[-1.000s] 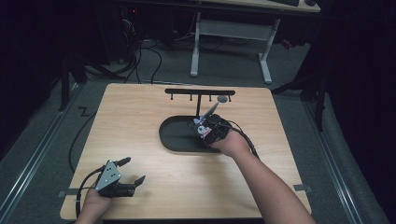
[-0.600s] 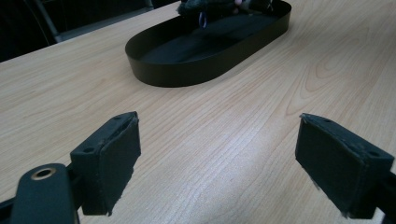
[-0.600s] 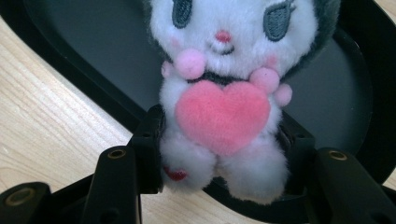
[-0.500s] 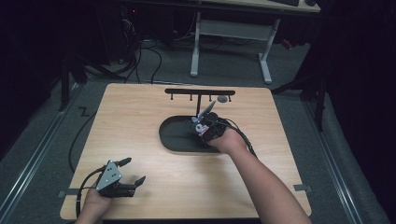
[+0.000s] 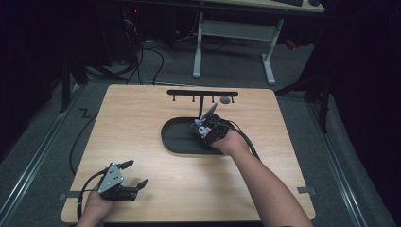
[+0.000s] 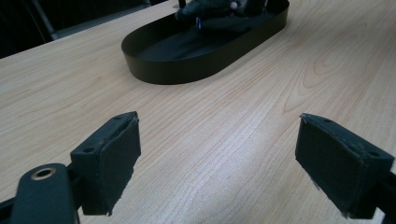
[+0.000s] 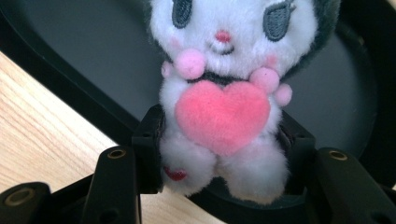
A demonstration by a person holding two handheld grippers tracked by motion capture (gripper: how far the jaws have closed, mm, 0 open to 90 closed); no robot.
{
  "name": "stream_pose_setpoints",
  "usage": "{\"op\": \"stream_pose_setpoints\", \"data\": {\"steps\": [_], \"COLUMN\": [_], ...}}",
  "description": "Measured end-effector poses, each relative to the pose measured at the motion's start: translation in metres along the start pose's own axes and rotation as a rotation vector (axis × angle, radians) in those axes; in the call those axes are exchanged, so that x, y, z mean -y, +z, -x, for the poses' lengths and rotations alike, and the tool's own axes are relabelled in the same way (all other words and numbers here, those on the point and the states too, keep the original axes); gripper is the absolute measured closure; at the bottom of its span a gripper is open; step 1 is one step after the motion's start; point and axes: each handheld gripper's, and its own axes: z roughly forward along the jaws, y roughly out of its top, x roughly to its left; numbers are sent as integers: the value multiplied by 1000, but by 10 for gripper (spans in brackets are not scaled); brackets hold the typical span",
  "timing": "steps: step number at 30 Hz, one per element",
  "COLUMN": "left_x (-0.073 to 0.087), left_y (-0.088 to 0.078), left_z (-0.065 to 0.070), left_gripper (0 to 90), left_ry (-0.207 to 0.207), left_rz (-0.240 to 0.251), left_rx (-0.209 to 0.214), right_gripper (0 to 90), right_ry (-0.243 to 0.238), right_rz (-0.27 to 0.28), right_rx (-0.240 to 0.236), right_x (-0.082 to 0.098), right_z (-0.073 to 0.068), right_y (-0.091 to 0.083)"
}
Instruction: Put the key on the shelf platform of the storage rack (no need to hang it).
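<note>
The light wooden table [image 5: 142, 118] sits in a pool of light while the room around it falls away into near blackness, especially at the far left and along the right side. Under it lies a grey floor [image 5: 302, 99] (carpet, by the look of it). A metal rail [image 5: 33, 165] runs along the floor on the left, and another rail [image 5: 343, 175] matches it on the right. At the far side stands a desk with a pale metal frame [image 5: 234, 35], its two feet reaching toward the table. Dark cables [image 5: 146, 56] tangle across the floor at the far left, near some shadowy equipment that is too dim to make out.
</note>
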Motion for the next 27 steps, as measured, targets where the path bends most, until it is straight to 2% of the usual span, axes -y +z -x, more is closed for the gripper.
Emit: {"op": "stream_pose_setpoints", "data": {"steps": [2,5,11,19,20,22,24,27], "left_x": [0,0,-1,0,0,0,0,0], "left_y": [0,1,4,4,4,3,3,3], "left_z": [0,0,2,2,1,1,1,0], "left_gripper": [147,147,147,147,147,147,147,147], "left_ry": [-2,3,10,8,8,8,8,7], "left_rz": [0,-6,-15,-21,-21,-21,-20,-19], "left_rx": [0,8,15,16,16,14,14,14], "right_gripper": [471,471,468,457,453,444,429,352], "right_ry": [-19,5,0,22,5,2,1,12], "right_rz": [-11,-26,-38,-43,-42,-37,-35,-20], "right_rx": [0,-3,1,-15,-12,-12,-16,-9], "right_x": [3,8,15,11,10,9,8,7], "right_z": [2,3,6,5,6,5,5,4], "right_y": [2,2,0,7,9,11,12,11]}}
